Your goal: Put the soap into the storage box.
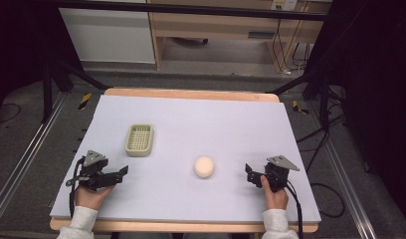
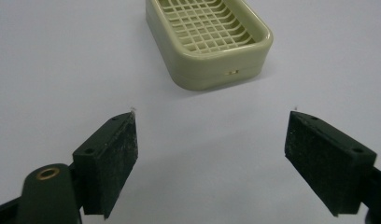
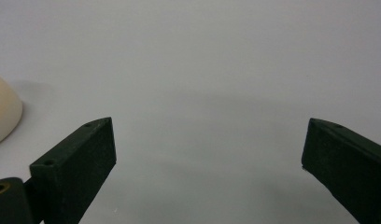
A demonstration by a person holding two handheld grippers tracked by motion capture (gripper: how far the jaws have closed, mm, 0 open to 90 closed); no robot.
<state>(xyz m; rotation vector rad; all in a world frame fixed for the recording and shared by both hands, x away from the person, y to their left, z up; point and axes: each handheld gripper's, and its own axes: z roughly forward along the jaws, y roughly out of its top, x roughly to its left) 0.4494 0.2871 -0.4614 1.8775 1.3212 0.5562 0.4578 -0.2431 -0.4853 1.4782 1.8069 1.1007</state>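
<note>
The rectangular plastic soap dish (image 1: 140, 140) is pale green with a grid pattern; the round soap bar (image 1: 204, 167) is cream; the table cover (image 1: 191, 119) is pale lilac.

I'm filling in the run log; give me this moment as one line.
left tool: open, on table, facing soap dish | right tool: open, beside soap, not touching | soap dish: empty | table

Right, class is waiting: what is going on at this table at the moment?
A person sits at a pale table with tongs in each hand. The left tongs rest open near the front left, facing a green soap dish with a grid insert. The right tongs are open too, with a round cream soap bar just to their left. Nothing is gripped; the bar lies apart from the dish.
</note>
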